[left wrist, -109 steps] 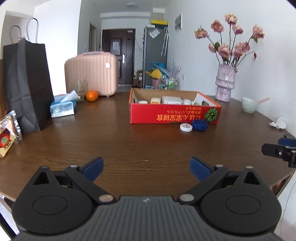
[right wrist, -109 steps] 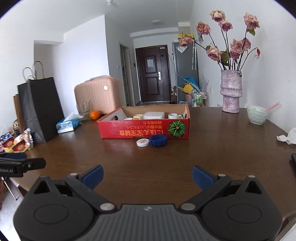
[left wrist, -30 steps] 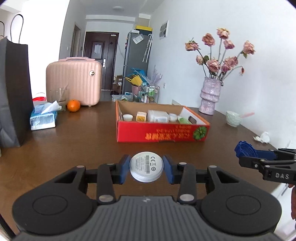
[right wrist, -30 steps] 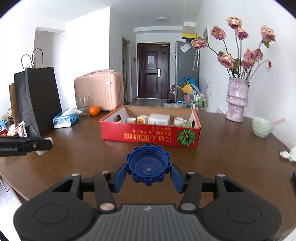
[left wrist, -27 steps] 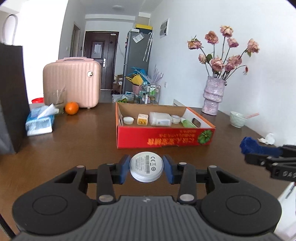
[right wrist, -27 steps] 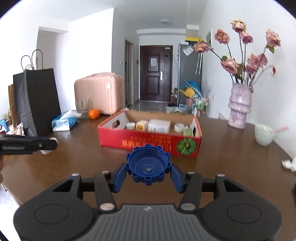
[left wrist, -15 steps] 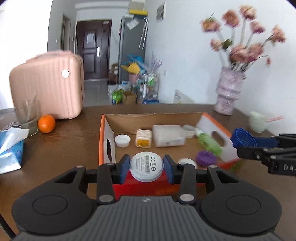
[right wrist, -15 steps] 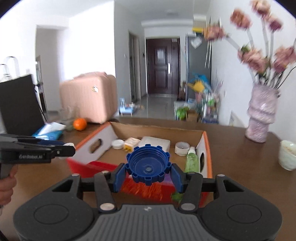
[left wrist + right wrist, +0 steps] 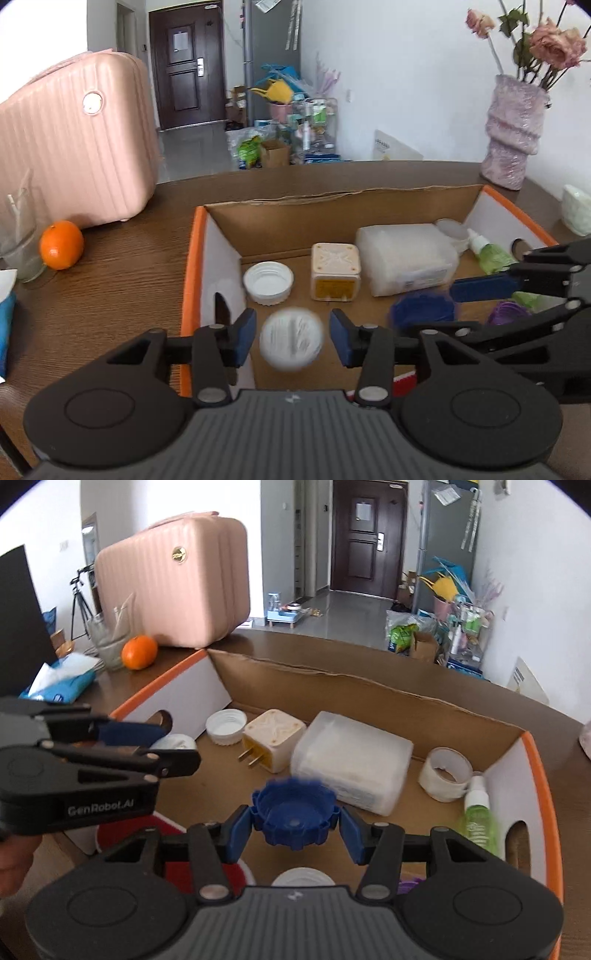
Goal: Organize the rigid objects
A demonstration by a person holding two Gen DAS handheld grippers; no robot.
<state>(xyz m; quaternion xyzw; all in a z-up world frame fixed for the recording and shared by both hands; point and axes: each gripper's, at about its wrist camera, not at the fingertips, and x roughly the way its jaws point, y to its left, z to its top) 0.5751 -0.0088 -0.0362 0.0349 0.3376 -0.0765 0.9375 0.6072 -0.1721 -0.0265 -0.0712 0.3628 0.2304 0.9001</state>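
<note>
An orange [image 9: 61,244] sits beside a pink suitcase [image 9: 75,140]; a vase [image 9: 515,131] holds flowers.

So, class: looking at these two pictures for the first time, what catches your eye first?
Two tongs hang over an open cardboard box. The left tongs are opening, with a blurred white disc loose between them; the right tongs grip a blue cap. A pink suitcase stands behind.

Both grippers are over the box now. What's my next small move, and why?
Probably open the right gripper next. It grips the blue cap above bare floor of the cardboard box. The left gripper jaws are opening, and the white disc, blurred, sits free of the pads.
</note>
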